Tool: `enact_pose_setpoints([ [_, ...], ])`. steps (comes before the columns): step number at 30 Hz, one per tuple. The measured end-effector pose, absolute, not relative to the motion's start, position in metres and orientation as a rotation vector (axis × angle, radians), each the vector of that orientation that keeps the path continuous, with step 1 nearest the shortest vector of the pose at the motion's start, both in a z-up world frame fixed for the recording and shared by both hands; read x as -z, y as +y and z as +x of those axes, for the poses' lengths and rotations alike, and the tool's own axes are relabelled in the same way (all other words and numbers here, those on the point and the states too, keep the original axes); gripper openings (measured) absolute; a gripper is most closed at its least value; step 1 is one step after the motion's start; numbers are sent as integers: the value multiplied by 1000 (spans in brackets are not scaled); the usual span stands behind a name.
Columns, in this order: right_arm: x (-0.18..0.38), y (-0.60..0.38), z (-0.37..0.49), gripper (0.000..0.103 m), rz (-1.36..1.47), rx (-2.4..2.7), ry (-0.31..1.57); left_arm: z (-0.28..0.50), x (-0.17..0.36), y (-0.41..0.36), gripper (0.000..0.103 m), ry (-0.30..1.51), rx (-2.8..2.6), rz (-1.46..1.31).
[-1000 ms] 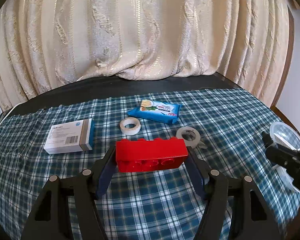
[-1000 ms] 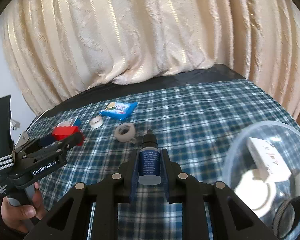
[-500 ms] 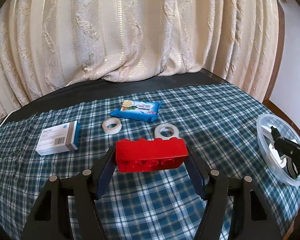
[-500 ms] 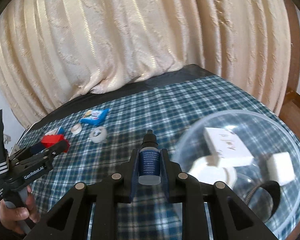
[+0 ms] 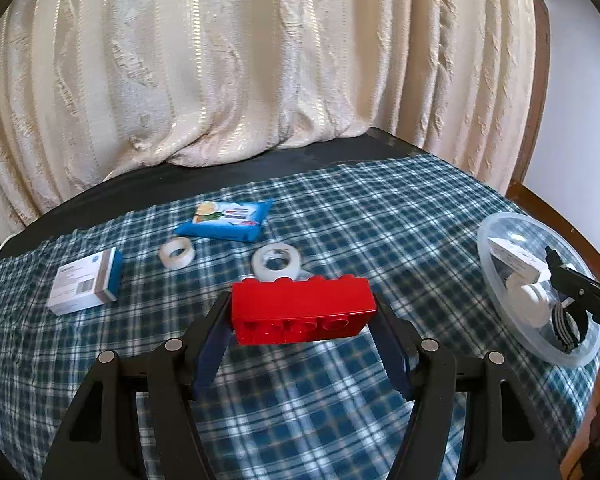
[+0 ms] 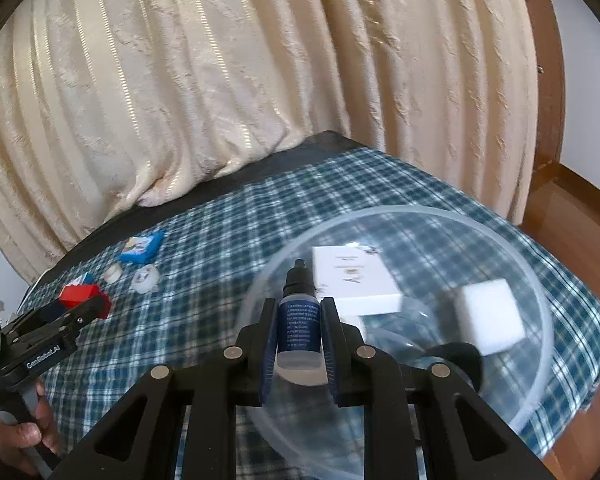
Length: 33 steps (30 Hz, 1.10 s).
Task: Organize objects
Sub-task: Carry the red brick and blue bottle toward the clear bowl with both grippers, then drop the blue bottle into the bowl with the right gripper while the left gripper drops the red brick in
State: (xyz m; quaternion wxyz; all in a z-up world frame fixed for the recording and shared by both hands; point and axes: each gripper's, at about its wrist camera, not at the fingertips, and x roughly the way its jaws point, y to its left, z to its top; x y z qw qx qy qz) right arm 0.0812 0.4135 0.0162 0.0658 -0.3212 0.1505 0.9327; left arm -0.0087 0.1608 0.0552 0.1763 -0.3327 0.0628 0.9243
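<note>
Left gripper [image 5: 303, 322] clamps a red building block [image 5: 302, 308] by its two short ends, off the checked tablecloth [image 5: 340, 400]; the block's long axis runs crosswise between the fingers, studs up and hollow sockets turned toward the camera. Right gripper [image 6: 299, 330] pinches a small dropper bottle [image 6: 299, 320] by its sides, jaws narrow; the bottle lies along the fingers with its black cap pointing away from the camera, and it hangs over the near-left rim of a clear plastic bowl [image 6: 548, 320].

Inside the bowl lie a flat white box [image 6: 354, 280], a white cube [image 6: 490, 316] and a dark round item, partly hidden. From the left wrist view the bowl sits at the cloth's right edge, with the right gripper's tip reaching over it.

Beyond the block, on the cloth: a white tape roll [image 5: 276, 262] just behind it, a smaller tape roll [image 5: 177, 253] to the left, a blue wipes packet [image 5: 226, 220] farther back, and a white-and-blue carton [image 5: 86, 282] at the far left. A cream curtain [image 5: 260, 60] hangs behind the table. A hand [image 6: 18, 436] grips the left tool's handle at the lower left of the right wrist view
</note>
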Motion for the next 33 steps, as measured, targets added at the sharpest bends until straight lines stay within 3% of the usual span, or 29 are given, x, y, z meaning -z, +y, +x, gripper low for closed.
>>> enact_pose_setpoints([
  [15,-4,457,98,23,-934,-2701,545,0,-60,199,68,206,-2537,-934],
  [16,-3,461,100,25,-926,-2688,569,0,-60,201,68,203,-2532,-935],
  [19,-3,470,104,42,-900,-2662,610,1,-62,209,68,190,-2508,-940],
  [33,-7,472,109,43,-846,-2689,524,16,-65,246,68,229,-2433,-911],
])
